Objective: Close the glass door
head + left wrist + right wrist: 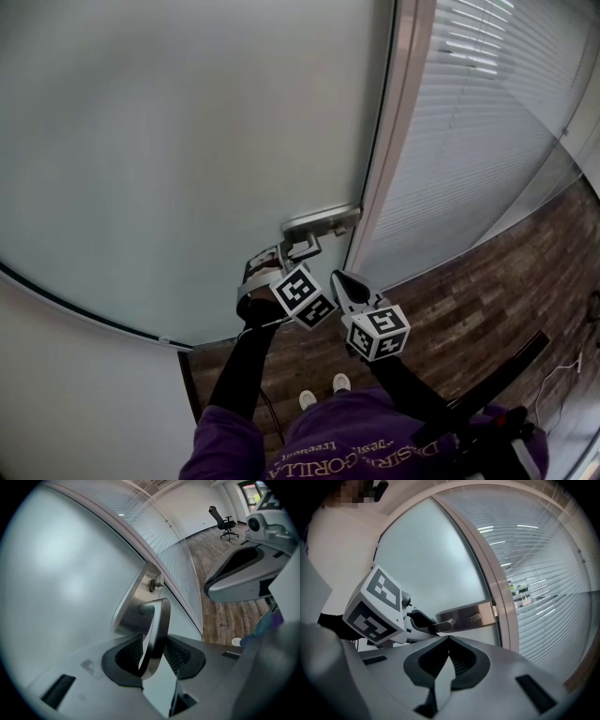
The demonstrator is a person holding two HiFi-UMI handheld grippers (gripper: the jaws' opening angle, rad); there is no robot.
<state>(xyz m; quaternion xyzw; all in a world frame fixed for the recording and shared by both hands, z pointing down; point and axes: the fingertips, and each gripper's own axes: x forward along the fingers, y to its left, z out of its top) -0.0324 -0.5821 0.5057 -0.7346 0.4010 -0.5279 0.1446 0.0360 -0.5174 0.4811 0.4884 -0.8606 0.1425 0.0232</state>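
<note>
Metal handle: loose between left gripper fingers.
Right gripper: fingers closed, empty.
Risk: handle slips, glass door reopens.

Jaws apart on left tool, together on right tool.

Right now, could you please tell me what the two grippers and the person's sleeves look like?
Both the left gripper and the right gripper have light grey moulded bodies with black ribbed pads in their tapered jaws. Each carries a white cube printed with black square markers. The sleeves are black, worn with a purple top with lettering.
</note>
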